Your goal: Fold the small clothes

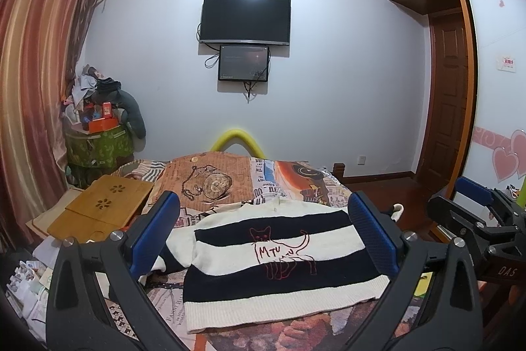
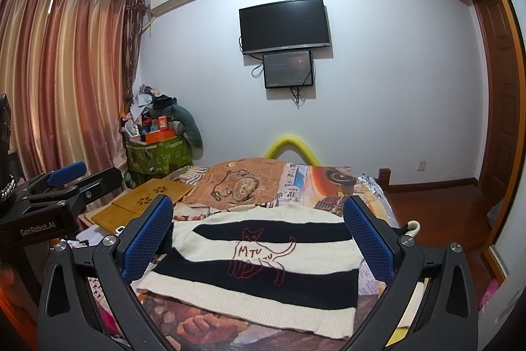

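A small cream and black striped sweater with a red cat outline lies flat on the patterned bedspread, hem towards me. My left gripper hovers above its near part, open wide, blue pads on either side and nothing held. My right gripper is likewise open and empty over the sweater. In the left wrist view the right gripper shows at the right edge; in the right wrist view the left gripper shows at the left edge. One sleeve cuff sticks out past the right pad.
A wooden lap tray lies on the bed's left side. A cluttered green stand sits by the curtains. Papers lie at the left. A yellow foam arch marks the bed's far end; wardrobe and door stand right.
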Demonstrator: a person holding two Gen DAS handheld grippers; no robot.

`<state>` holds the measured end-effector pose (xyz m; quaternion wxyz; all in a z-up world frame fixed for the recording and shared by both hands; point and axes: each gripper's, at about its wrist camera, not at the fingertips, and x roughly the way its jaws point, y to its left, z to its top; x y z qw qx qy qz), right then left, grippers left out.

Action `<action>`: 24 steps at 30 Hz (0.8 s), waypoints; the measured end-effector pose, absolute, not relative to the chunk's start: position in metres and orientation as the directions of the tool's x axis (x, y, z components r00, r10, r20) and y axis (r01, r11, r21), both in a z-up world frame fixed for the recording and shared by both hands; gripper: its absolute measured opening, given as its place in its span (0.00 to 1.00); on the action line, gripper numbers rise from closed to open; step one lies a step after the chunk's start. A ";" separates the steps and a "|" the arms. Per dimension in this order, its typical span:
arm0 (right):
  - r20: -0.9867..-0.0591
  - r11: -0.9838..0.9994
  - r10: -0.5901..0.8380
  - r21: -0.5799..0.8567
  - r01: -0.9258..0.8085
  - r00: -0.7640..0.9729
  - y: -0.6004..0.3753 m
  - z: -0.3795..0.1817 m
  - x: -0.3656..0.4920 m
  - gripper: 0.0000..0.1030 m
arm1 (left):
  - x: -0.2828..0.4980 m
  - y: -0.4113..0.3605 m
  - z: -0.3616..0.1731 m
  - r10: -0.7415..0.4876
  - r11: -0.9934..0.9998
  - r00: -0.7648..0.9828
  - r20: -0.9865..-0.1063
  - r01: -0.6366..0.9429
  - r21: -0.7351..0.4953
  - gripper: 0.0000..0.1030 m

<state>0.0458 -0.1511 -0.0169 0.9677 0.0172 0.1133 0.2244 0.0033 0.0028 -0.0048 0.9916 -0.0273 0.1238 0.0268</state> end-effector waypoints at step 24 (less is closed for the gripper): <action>-0.209 0.899 0.437 0.077 -0.431 0.875 -0.151 -0.015 0.047 1.00 | 0.002 0.004 -0.004 0.053 0.997 0.968 -0.244 -0.066 -0.047 1.00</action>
